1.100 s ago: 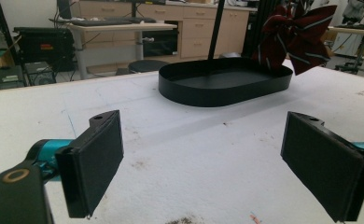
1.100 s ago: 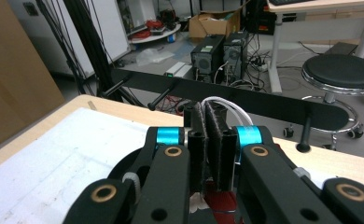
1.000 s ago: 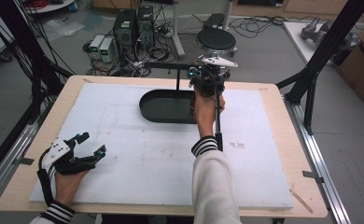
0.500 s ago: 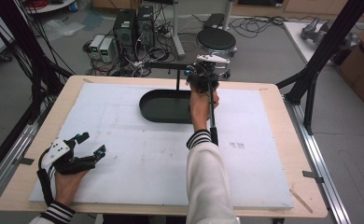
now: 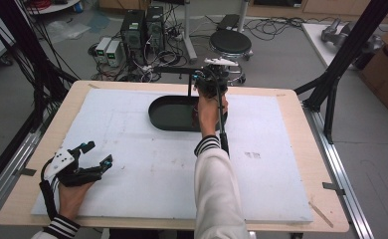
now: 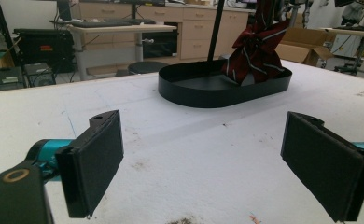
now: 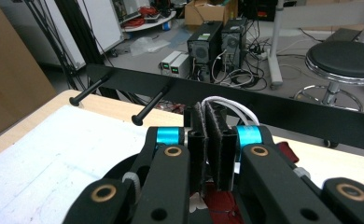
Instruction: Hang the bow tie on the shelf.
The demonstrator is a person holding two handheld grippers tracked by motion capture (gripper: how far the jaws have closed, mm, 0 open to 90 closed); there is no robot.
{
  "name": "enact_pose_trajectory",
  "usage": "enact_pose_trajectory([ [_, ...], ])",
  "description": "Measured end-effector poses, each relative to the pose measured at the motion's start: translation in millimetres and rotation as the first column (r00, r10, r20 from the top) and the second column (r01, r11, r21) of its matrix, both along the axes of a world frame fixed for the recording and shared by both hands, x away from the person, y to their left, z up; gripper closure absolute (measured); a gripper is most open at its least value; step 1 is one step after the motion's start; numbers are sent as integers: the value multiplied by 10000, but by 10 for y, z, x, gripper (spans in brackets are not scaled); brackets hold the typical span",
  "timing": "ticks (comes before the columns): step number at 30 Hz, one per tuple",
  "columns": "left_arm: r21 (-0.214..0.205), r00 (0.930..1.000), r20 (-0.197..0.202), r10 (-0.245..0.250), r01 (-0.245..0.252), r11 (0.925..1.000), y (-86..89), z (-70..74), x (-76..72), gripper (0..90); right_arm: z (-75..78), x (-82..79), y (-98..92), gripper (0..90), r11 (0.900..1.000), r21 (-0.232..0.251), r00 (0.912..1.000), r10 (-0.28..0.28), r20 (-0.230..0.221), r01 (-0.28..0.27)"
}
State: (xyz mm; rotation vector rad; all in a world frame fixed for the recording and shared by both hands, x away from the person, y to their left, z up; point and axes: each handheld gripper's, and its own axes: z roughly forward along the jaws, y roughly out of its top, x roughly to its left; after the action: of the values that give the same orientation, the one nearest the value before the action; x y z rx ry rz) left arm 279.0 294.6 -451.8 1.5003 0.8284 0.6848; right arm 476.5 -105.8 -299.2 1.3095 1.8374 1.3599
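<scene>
A pale wooden counter fills the middle of the high view, almost wholly covered by a large white sheet marked with faint scuffs and small dark specks. A shallow black oval tray sits on the sheet near the far edge, around the middle, and a bunched dark red striped cloth stands in it. The left tool rests on the sheet at the near left corner, its two pads wide apart.

Saw a white mat on a wooden table. Found a black tray near the far edge. Held the right gripper high over the tray's right end. Rested the left gripper on the mat near the front left corner, jaws apart.
</scene>
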Motion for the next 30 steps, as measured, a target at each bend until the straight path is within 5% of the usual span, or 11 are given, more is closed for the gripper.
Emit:
enact_pose_trajectory([
  [30, 31, 10000, 6, -1, 1, 10000, 1, 0, 0, 133, -50, 91, 118, 831, 9947, -604, 9954, 804, -520, -835],
])
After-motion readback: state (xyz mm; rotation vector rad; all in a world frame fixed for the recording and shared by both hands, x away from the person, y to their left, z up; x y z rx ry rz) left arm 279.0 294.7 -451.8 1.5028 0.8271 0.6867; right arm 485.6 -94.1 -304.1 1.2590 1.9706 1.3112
